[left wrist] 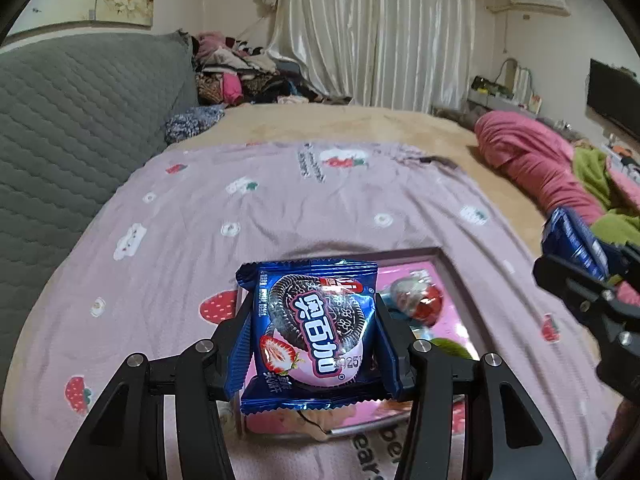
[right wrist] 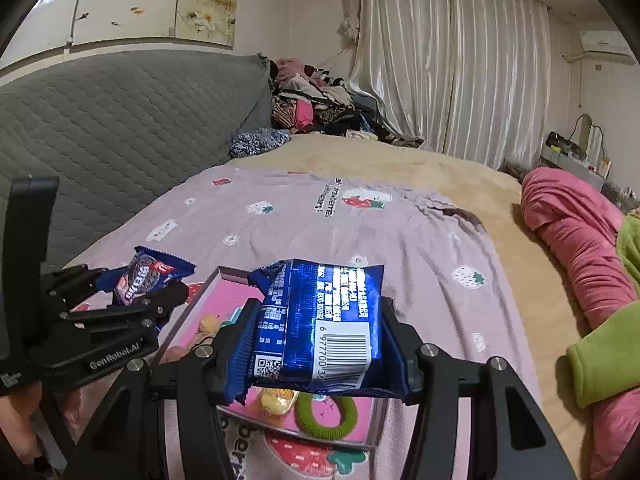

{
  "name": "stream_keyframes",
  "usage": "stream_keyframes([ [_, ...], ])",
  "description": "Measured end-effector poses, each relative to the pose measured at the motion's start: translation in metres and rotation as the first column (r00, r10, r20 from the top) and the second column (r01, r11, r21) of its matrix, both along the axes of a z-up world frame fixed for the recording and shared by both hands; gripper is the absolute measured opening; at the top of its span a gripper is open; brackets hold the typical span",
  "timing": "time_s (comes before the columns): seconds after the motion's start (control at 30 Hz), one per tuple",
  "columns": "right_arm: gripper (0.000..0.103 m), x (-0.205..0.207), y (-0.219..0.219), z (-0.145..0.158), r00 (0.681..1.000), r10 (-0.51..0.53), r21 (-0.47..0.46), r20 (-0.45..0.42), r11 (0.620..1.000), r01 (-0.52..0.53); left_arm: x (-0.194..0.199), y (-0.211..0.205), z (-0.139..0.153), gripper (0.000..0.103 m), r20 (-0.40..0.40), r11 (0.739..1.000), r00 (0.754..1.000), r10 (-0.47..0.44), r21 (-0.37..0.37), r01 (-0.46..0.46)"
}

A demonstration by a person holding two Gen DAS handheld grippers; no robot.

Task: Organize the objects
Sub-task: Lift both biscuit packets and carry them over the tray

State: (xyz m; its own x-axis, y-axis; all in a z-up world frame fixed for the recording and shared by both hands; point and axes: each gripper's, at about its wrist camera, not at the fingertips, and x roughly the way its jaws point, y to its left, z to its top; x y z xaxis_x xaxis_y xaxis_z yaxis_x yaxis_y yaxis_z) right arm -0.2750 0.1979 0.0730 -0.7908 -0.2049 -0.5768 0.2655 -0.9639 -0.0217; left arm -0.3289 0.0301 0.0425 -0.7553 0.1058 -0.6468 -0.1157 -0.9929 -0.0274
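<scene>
Left wrist view: my left gripper [left wrist: 316,340] is clamped on a blue cookie packet [left wrist: 314,332], front face toward the camera, carried above the near edge of the pink tray [left wrist: 448,268].
Right wrist view: my right gripper [right wrist: 320,336] is clamped on a second blue packet [right wrist: 324,320], barcode side up, also carried over the tray [right wrist: 372,424].
Packet positions: both are in the air, neither touching the tray nor the bed sheet [left wrist: 280,200].
Tray contents so far: a green hair ring [right wrist: 326,410], a yellow wrapped sweet [right wrist: 278,400], and a round red-and-silver item [left wrist: 416,300] that I cannot identify; all lie inside the tray walls.
Tray location: flat on the strawberry-print sheet, on the bed, directly below both grippers.
Done, as I judge it: some small things are already gathered in the tray, and both packets are picked up.
Left, as I judge it: lower each packet into a bare patch of the tray and let go; two releases remain.
Other loose items: none visible on the sheet near the tray; the clothes pile [left wrist: 248,72] and pink bedding [left wrist: 532,160] lie well apart and may not belong to this job.
Risk noted: the packets are wide against the tray, so they may land on the smaller things.
</scene>
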Motion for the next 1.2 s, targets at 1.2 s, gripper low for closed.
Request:
stream_keyframes([
  [1.2,0.056,-0.044,0.011,-0.131,0.994,-0.054,-0.025,0.094,0.998,0.056,-0.038,-0.01,-0.127,0.054,0.031,1.0,1.0,0.001,0.004,-0.001],
])
